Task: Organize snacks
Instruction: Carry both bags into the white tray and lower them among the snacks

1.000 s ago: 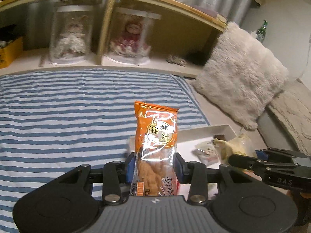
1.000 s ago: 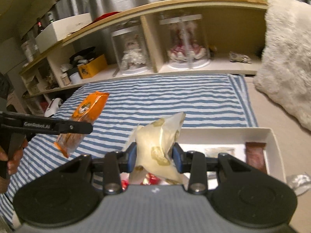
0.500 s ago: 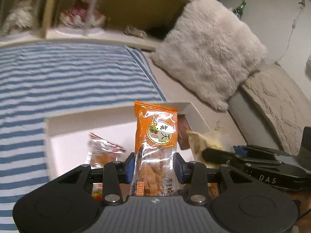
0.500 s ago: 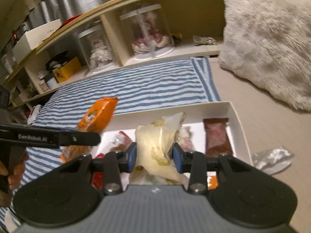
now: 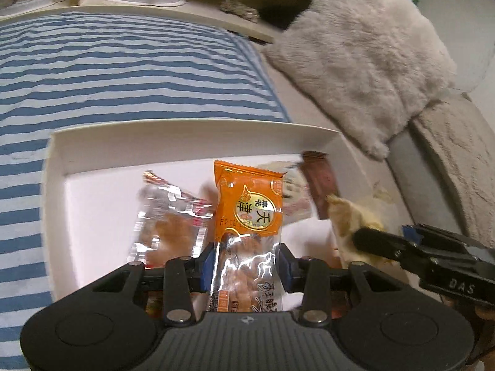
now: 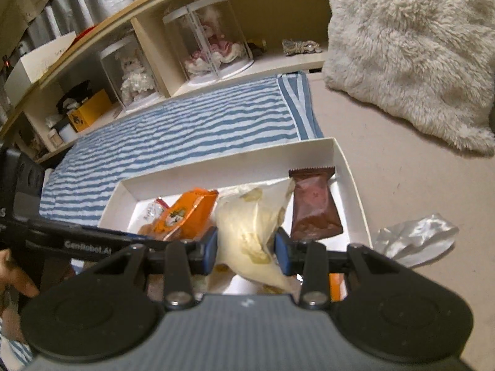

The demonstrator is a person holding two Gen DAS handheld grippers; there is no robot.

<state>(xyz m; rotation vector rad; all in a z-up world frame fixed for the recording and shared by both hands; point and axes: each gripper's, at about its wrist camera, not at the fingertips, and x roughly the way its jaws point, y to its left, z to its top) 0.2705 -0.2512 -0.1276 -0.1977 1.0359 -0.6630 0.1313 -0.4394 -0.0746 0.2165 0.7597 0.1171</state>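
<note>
The left gripper (image 5: 247, 262) pinches the orange snack packet (image 5: 249, 213) between its blue pads, holding it upright at lower centre of the frame, over the white box (image 5: 191, 142). The right gripper (image 6: 246, 247) clamps a pale yellow snack bag (image 6: 247, 219), also over the box. A brown packet (image 6: 314, 207) lies inside at right; whether either held packet touches the box floor cannot be determined.

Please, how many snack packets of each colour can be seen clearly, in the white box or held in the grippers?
orange packet: 1, in the left gripper
pale yellow packet: 1, in the right gripper
brown packet: 1, in the white box
clear packet: 1
whitish packet, half hidden: 1
Total: 5; scraps under the grippers not counted.
</note>
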